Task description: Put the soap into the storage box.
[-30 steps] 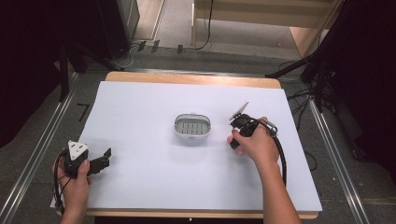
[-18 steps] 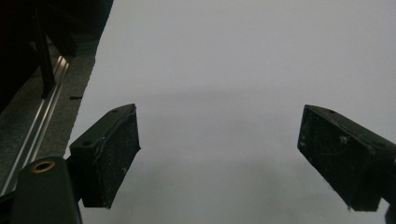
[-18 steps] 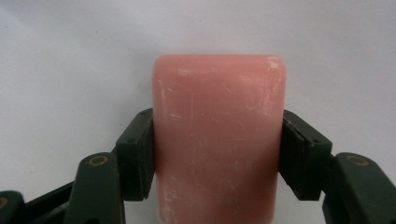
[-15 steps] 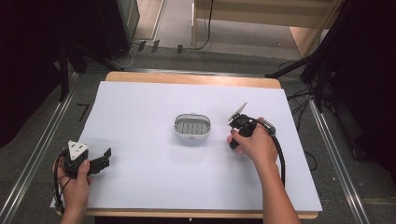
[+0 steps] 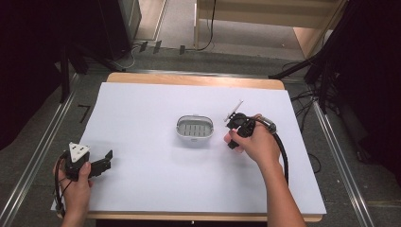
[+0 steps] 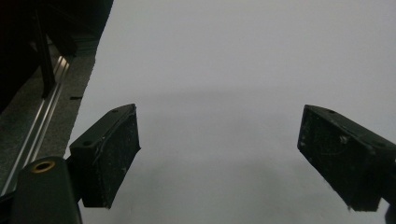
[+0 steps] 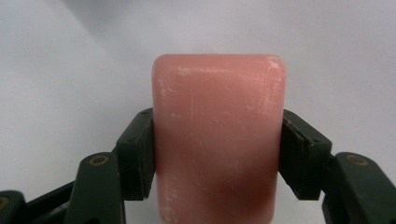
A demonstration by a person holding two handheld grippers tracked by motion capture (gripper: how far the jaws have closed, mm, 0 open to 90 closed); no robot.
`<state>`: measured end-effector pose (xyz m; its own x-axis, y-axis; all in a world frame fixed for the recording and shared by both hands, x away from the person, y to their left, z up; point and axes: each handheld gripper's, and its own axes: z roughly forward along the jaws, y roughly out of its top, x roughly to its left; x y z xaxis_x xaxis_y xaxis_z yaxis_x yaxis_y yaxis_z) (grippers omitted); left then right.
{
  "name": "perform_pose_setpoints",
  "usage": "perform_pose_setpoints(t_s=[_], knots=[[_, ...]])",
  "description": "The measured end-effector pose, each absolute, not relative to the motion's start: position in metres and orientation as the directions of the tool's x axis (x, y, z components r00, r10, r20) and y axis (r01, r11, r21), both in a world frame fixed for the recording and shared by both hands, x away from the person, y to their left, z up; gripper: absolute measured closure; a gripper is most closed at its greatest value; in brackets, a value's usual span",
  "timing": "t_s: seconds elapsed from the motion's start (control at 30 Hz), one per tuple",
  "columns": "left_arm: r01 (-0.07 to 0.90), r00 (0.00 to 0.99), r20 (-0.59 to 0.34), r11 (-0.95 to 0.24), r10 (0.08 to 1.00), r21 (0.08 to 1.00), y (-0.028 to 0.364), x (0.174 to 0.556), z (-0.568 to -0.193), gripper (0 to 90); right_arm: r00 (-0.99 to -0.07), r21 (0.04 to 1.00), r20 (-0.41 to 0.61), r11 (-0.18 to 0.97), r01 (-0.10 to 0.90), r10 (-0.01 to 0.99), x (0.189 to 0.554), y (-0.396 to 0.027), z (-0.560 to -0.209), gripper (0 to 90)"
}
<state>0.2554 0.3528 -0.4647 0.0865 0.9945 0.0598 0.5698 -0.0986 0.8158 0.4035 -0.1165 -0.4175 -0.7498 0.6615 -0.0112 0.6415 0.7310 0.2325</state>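
We see the right hand-held gripper (image 7: 217, 158) clamped on a pink soap bar (image 7: 218, 135); both pads press against the bar's long sides. In the high view, this right hand-held gripper (image 5: 232, 137) sits low over the white-covered desk (image 5: 156, 189), just to the right of the grey soap dish (image 5: 195, 127), and the bar itself is hidden there. The left hand-held gripper (image 6: 219, 158) stands wide with nothing between its pads. We locate it at the desk's near left corner (image 5: 101, 163), well apart from the dish.
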Motion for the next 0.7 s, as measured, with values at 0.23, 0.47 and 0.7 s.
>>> perform_pose_setpoints(t_s=[0.23,0.47,0.7], knots=[[0.57,0.087,0.059,-0.098,0.994,0.816,0.353,0.256,-0.465,13.7,-0.802,0.255,-0.035,0.781,0.57,0.597,0.401,-0.107,-0.402,38.6],[0.57,0.088,0.058,-0.098,0.994,0.816,0.353,0.256,-0.465,13.7,-0.831,0.266,-0.051,0.809,0.524,0.554,0.403,-0.099,-0.39,38.6],[0.569,0.089,0.057,-0.098,0.994,0.816,0.353,0.256,-0.465,13.6,-0.853,0.275,-0.052,0.828,0.488,0.52,0.405,-0.09,-0.38,38.5]])
